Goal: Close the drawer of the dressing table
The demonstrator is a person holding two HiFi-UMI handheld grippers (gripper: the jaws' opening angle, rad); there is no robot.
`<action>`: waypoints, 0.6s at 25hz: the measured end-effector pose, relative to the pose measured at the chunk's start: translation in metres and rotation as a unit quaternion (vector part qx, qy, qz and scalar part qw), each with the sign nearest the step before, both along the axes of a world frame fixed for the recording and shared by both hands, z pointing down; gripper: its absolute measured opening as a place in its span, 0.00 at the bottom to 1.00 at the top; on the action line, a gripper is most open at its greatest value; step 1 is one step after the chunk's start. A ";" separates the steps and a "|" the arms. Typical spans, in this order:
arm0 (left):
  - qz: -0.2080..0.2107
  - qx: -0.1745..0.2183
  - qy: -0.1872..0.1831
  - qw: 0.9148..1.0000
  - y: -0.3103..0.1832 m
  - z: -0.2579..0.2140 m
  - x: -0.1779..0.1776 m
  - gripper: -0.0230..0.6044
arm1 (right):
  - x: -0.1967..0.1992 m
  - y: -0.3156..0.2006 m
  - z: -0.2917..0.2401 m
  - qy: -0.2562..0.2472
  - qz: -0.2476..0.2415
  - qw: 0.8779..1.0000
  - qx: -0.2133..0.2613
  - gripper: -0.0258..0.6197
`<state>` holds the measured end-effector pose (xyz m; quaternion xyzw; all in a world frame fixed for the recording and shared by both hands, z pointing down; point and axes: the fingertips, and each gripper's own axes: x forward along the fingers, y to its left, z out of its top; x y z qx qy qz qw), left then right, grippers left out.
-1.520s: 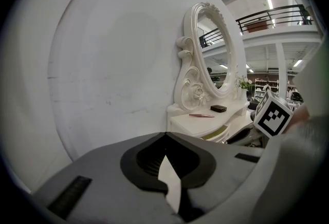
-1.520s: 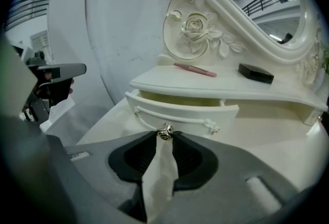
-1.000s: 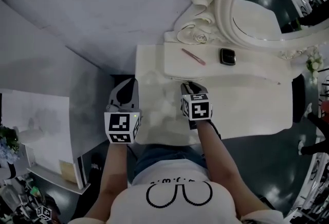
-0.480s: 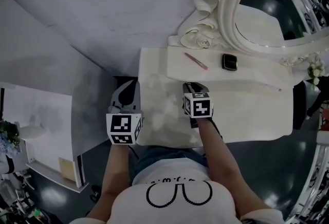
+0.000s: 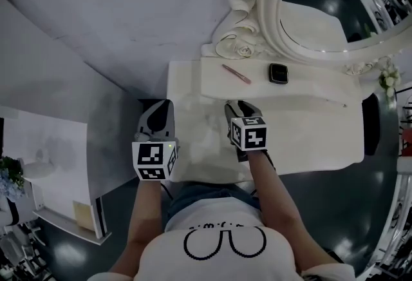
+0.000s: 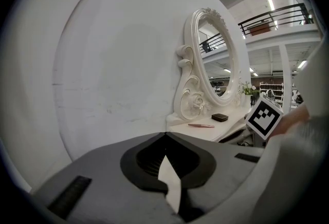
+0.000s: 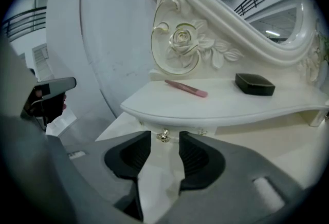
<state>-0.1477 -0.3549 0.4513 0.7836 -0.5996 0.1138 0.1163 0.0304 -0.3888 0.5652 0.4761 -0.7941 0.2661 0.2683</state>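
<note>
Head view from above has the person's two arms reaching up from the bottom of the frame toward a white dressing table, whose pale surface fills the middle right. The right claw rests over the surface's near part, its tips up against the front of the raised shelf that runs below the oval mirror at upper right. On that shelf lie a pink pen and, to its right, a small black case, well apart from each other. In the right gripper view the drawer sits tucked in under the shelf's curved lip at centre frame, and its small brass knob stands just ahead of the right claw, in line with the gap. The jaws are opening, parted to a moderate width, with nothing pressed between the pads. The left claw hangs off the surface's left edge, left of centre in the head view. In the left gripper view the left claw has its tips meeting, empty, pointing at the bare curved wall.
</note>
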 end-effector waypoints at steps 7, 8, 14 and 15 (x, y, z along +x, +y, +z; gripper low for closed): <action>0.013 0.020 0.000 1.000 0.001 -0.017 0.018 0.03 | 0.022 0.007 -0.045 -0.047 0.034 0.998 0.027 0.30; 0.014 0.024 0.000 1.000 0.000 -0.020 0.020 0.03 | 0.025 0.008 -0.052 -0.049 0.035 0.998 0.034 0.30; 0.022 0.055 -0.006 0.998 -0.004 -0.047 0.031 0.03 | 0.038 0.006 -0.102 -0.071 0.036 0.994 0.080 0.29; 0.023 0.061 -0.009 0.998 -0.005 -0.052 0.031 0.03 | 0.040 0.006 -0.114 -0.073 0.033 0.992 0.092 0.28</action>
